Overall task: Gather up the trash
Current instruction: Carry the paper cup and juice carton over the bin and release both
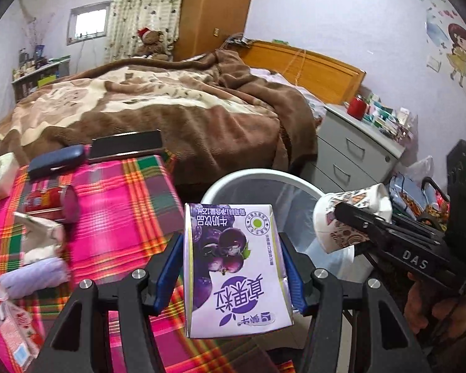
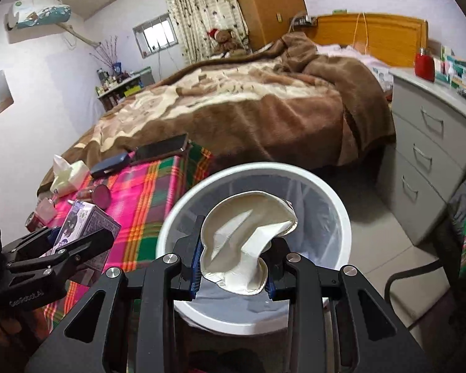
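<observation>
My left gripper is shut on a purple and white milk drink carton, held at the table's right edge next to the bin. A crushed white paper cup sits squeezed between the blue pads of my right gripper, right over the open mouth of the white trash bin. The left wrist view shows that same cup with its printed outside, in the right gripper, over the bin. In the right wrist view the left gripper and its carton are at the lower left.
A table under a pink plaid cloth carries a red can, crumpled wrappers, a glasses case, a dark tablet and a tissue pack. Behind stands a bed with a brown blanket. Grey drawers stand right of the bin.
</observation>
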The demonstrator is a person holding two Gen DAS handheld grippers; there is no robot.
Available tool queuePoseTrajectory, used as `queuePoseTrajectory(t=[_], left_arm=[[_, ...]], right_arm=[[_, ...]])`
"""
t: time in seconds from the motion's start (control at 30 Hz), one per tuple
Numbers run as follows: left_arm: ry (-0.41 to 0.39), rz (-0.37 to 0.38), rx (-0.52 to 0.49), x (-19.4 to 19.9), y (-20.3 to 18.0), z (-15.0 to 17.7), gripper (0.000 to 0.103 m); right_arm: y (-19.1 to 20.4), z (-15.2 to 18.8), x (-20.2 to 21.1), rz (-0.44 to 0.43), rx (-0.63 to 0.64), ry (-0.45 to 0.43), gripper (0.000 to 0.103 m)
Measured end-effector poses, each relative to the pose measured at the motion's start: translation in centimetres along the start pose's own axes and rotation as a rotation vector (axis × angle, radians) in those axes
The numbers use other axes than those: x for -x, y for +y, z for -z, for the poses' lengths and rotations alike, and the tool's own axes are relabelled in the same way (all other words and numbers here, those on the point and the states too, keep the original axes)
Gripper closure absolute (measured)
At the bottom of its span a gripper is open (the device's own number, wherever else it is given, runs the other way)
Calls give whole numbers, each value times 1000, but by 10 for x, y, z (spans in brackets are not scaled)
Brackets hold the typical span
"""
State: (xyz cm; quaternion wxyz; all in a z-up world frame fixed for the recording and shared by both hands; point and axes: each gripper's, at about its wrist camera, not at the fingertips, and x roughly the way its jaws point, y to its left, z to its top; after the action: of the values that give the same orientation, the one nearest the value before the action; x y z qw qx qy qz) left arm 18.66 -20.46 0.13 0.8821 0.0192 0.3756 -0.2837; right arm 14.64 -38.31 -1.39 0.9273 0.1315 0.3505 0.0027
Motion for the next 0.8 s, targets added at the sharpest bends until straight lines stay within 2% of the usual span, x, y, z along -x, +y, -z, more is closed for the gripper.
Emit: queuePoseTrajectory(t=[0.33, 0.43, 0.47, 0.5, 0.57, 0.8], left_arm=[[62, 28, -33, -47, -27, -5, 44], [70, 71, -34, -54, -32, -6, 42], [70, 62, -39, -55, -33, -6, 40], [67, 55, -45, -56, -35, -5, 38], [72, 58, -47, -58, -35, -5, 35], [64, 51, -15, -50, -26, -2, 35]], right_arm=[[-26, 7, -27, 64, 14, 108, 71], [-32, 8, -33, 80, 26, 142, 70], [-34, 9, -33, 86, 26, 142, 68], [-36, 9, -32, 89, 22, 143, 56], [-39, 8, -32, 82, 13, 145, 42], [-33, 9, -23, 92, 22, 117, 42]])
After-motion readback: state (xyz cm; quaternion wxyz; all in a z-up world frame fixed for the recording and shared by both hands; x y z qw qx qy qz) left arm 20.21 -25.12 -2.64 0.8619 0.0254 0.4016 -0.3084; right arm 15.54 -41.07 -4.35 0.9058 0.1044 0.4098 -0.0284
